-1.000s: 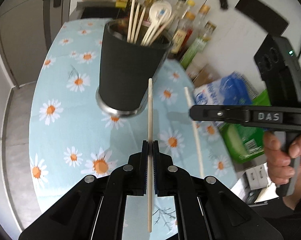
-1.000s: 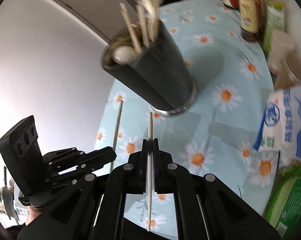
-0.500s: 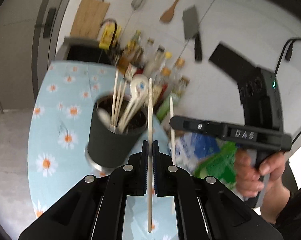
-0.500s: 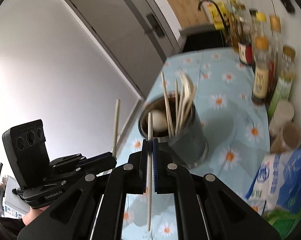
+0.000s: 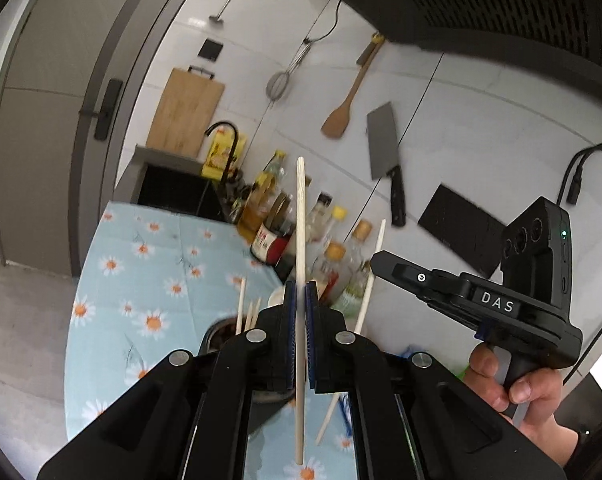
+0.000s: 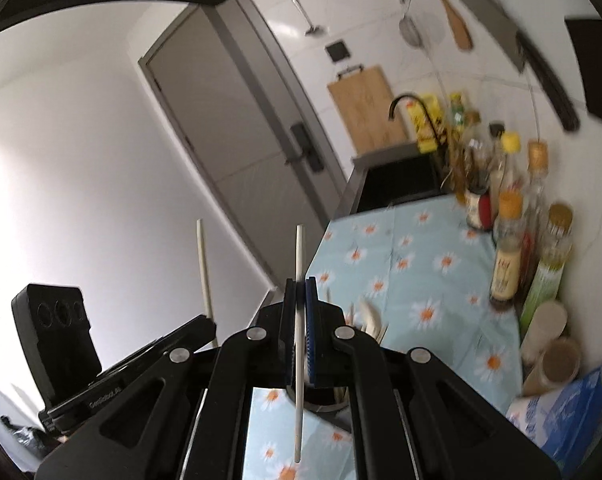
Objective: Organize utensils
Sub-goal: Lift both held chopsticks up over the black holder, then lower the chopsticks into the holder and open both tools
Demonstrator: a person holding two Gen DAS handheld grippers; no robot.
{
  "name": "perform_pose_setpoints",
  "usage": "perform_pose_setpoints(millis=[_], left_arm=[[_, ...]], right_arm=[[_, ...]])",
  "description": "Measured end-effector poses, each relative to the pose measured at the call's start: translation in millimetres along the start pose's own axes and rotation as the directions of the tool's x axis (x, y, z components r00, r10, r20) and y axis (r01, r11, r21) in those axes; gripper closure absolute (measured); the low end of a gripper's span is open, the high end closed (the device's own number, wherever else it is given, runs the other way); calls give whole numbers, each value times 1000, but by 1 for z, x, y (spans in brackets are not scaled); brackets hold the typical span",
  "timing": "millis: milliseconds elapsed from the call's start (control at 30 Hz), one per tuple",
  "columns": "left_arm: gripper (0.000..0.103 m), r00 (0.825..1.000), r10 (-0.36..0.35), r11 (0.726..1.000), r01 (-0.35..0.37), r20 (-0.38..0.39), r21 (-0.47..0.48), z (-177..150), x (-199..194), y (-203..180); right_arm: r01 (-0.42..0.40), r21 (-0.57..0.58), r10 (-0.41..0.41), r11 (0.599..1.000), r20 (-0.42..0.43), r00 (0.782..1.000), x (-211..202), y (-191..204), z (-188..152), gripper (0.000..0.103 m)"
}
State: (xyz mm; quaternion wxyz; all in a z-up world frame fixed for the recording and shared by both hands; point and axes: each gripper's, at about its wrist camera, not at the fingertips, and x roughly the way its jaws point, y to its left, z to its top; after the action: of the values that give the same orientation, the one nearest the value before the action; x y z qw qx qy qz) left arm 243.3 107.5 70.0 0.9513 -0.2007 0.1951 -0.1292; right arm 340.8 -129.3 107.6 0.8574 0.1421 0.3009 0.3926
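Observation:
My left gripper is shut on a pale wooden chopstick that stands upright between the pads. My right gripper is shut on a second chopstick, also upright. Both are held above the dark utensil cup, which is mostly hidden behind the fingers; several chopsticks stick out of it. In the left wrist view the right gripper is on the right with its chopstick. In the right wrist view the left gripper is on the left with its chopstick.
The table has a blue daisy cloth. Bottles line the wall side. A sink with a black tap lies behind. A cleaver, spatula and cutting board hang on the wall. Bags sit front right.
Both grippers have tilted up and risen, each still holding its chopstick. The cup has dropped from the middle of both views to behind the fingers, and the wall now fills the frames.

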Motion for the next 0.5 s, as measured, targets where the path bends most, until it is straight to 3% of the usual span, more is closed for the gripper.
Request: perform_pose_setpoints(millis=[267, 500], left_arm=[[100, 991, -6, 998, -2, 130, 61, 16, 6, 0], [100, 977, 6, 998, -19, 212, 60, 16, 17, 9]], right_arm=[[16, -36, -10, 999, 151, 989, -6, 7, 22, 97], [52, -63, -39, 997, 194, 980, 3, 3, 23, 97]])
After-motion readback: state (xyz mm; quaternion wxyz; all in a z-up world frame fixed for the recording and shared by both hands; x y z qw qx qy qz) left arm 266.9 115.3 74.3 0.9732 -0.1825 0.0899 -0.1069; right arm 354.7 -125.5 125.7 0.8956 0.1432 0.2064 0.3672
